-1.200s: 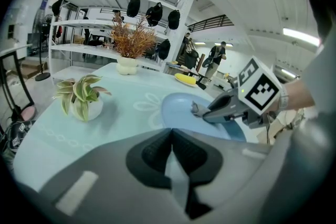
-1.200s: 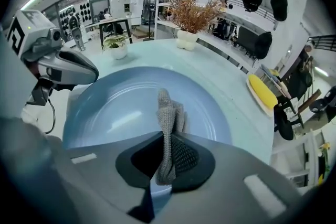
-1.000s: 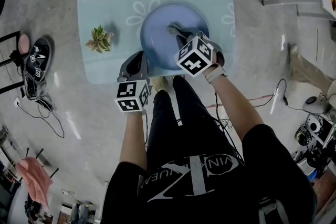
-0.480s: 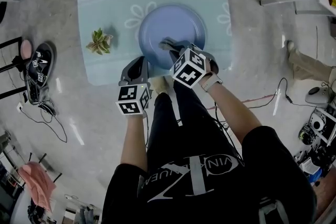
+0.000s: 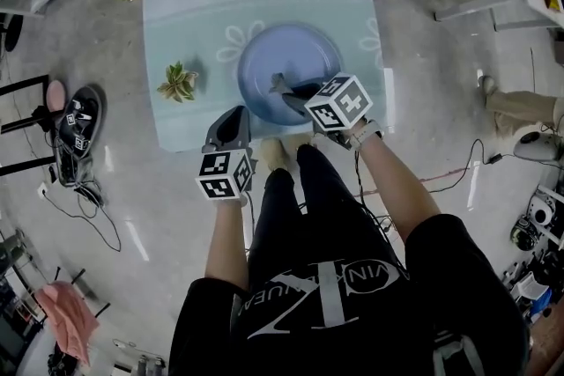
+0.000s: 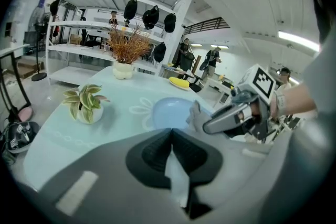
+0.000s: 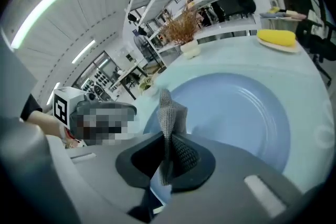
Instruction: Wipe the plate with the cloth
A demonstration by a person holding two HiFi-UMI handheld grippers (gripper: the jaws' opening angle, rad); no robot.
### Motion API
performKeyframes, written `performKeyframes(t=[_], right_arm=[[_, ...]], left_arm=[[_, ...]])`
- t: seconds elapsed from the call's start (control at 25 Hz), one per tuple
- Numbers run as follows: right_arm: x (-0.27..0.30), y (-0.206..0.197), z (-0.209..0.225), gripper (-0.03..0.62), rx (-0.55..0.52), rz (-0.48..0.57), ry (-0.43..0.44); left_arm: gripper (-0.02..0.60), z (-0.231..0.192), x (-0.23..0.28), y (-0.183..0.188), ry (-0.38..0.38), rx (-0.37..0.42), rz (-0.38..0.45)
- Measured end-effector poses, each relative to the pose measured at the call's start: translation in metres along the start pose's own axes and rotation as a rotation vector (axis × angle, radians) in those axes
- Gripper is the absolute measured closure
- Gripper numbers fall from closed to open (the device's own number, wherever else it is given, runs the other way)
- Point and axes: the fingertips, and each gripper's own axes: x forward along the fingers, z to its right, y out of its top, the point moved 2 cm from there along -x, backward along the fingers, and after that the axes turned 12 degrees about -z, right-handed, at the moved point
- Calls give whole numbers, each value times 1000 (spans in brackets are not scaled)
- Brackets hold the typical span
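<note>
Grey cloth, clamped in your right tongs, has swept from the middle of the blue plate toward its near rim, so wiping is under way. That plate sits by the worktop near edge; your left tongs wait beside it, closed on nothing.

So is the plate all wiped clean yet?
Done: the right gripper is shut on the grey cloth and holds it over the blue plate. In hand: the cloth's end hangs over the plate's near part, so the wiping looks under way. Left: hard to say, since no dirt shows on the plate. The left gripper is shut and empty by the table edge.
</note>
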Motion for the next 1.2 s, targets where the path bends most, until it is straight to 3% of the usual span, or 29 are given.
performKeyframes(t=[0.64,1.2], right_arm=[[-136,27,16,566,48,361,-186],[-226,71,-14,566,-48,582,-333]], left_arm=[[581,-2,-51,83,50,48,181],[581,-3,-128,172,100,123,415]])
